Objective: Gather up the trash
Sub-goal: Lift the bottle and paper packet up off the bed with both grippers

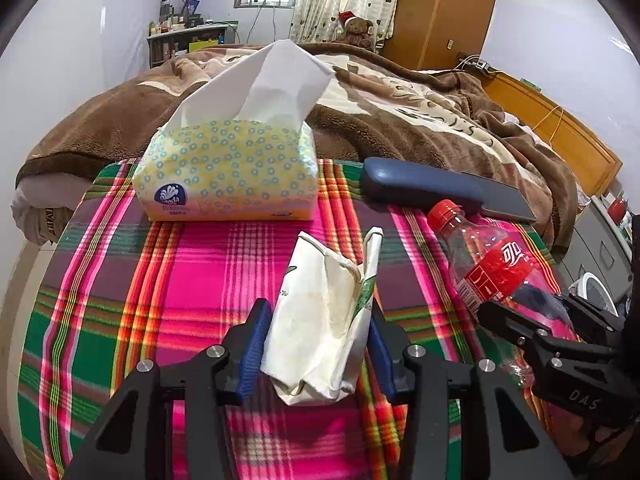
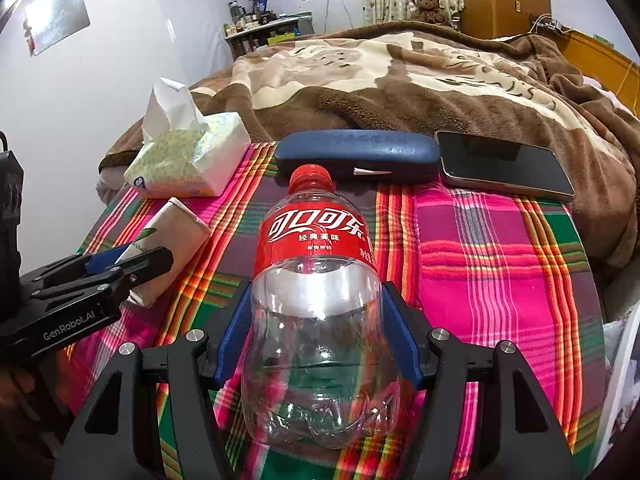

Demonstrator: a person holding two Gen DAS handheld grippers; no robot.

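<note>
On the plaid-covered counter [image 1: 120,320], beside the bed [image 1: 400,120], the pickup step is in hand: both pieces of trash are being taken, none lifted clear as far as can be judged.

Left tool [image 1: 316,344]: closed down on the crumpled paper bag [image 1: 320,320], blue pads pressed against both sides, paper visibly pinched. The bag sits just in front of the tissue pack [image 1: 228,176], apart from it.

Right tool [image 2: 316,336]: jaws stood wide, fingers flanking the lower body of the empty cola bottle [image 2: 316,280]. Pads appear to be at the bottle walls; firm squeeze cannot be confirmed, no denting of the plastic is seen. The bottle lies on the counter, red cap pointed at the glasses case [image 2: 356,156], nearly touching it. A phone [image 2: 508,168] lies just beside the case; neither is judged to be trash.

Next move, as judged:
- right grip to be completed on the bottle before any lift; thin plastic is likely to flex or slip
- both items to be raised straight up, clear of case and tissue pack
- a bin is not identified in either view, so the drop-off point is to be located first
</note>
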